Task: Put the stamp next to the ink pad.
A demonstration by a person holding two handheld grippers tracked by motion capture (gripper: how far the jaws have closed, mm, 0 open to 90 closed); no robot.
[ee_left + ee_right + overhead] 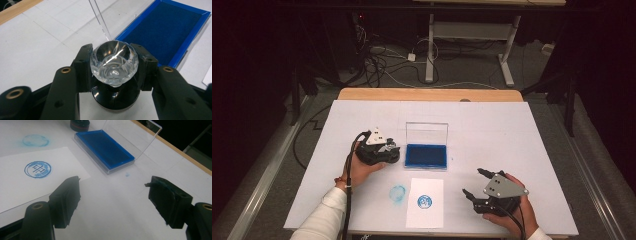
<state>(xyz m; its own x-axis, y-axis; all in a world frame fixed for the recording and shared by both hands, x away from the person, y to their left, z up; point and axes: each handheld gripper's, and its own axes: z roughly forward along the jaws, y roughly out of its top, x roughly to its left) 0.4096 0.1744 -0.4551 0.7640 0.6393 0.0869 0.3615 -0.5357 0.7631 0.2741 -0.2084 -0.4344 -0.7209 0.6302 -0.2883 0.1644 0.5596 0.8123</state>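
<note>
Left gripper [390,150] held low over white worktop [522,135], jaws clamped on clear faceted knob of stamp [114,61]; stamp's black round base rested just left of ink pad. Blue smudged ring [398,192] printed on worktop, near front edge. Ink pad [426,155], blue, in clear case, lid [426,133] propped upright at far side. White paper sheet [425,204] in front of pad, round blue stamp mark [425,201] at centre. Right gripper [476,184] rested on worktop at right, jaws wide apart, empty, pointed toward sheet.
</note>
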